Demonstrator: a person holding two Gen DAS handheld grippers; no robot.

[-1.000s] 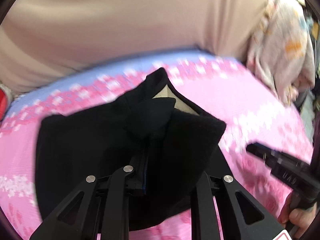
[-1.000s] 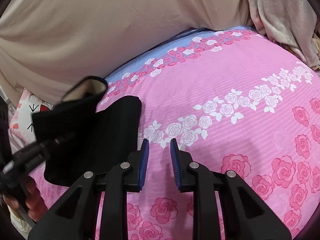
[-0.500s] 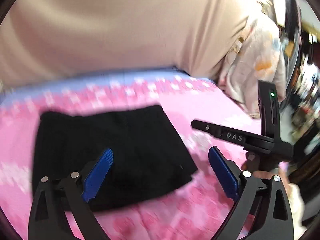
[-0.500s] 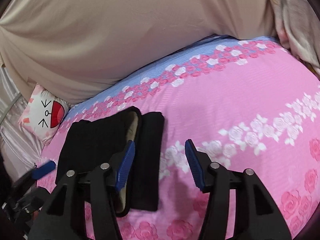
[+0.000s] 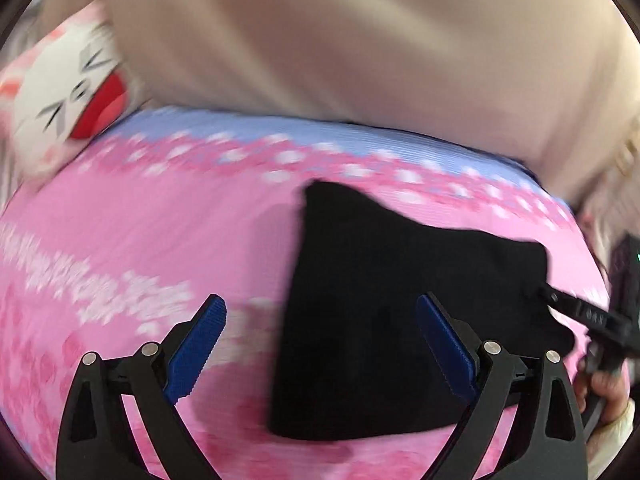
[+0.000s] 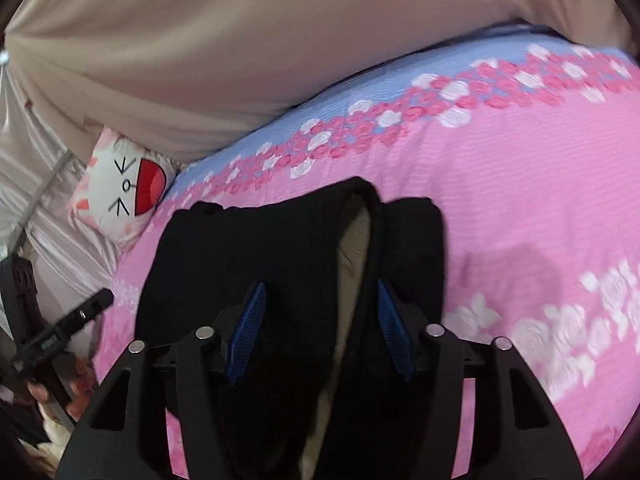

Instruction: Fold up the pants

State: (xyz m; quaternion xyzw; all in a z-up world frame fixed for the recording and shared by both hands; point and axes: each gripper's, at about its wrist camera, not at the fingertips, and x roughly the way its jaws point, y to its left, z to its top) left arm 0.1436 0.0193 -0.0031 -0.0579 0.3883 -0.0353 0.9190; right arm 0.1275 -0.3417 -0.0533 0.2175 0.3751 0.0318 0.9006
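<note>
The black pants (image 5: pixel 400 296) lie folded in a compact block on the pink floral bed cover (image 5: pixel 140 240). My left gripper (image 5: pixel 320 340) is open and empty, at the pants' left edge, its right finger over the cloth. In the right wrist view the pants (image 6: pixel 280 260) show a beige inner lining at the waist opening. My right gripper (image 6: pixel 320 328) is open and hovers right over the waist end, its blue pads (image 6: pixel 248 320) either side of the opening. Whether it touches the cloth I cannot tell.
A beige curtain (image 6: pixel 240 40) hangs behind the bed. A white cat-face pillow (image 6: pixel 120 188) lies at the bed's far left corner, also in the left wrist view (image 5: pixel 60 108). The person's hand holds the other gripper's handle (image 5: pixel 600 384).
My left gripper let go of the pants, opened wide and swung left. My right gripper opened and moved left over the pants' waist. The pants now lie flat.
</note>
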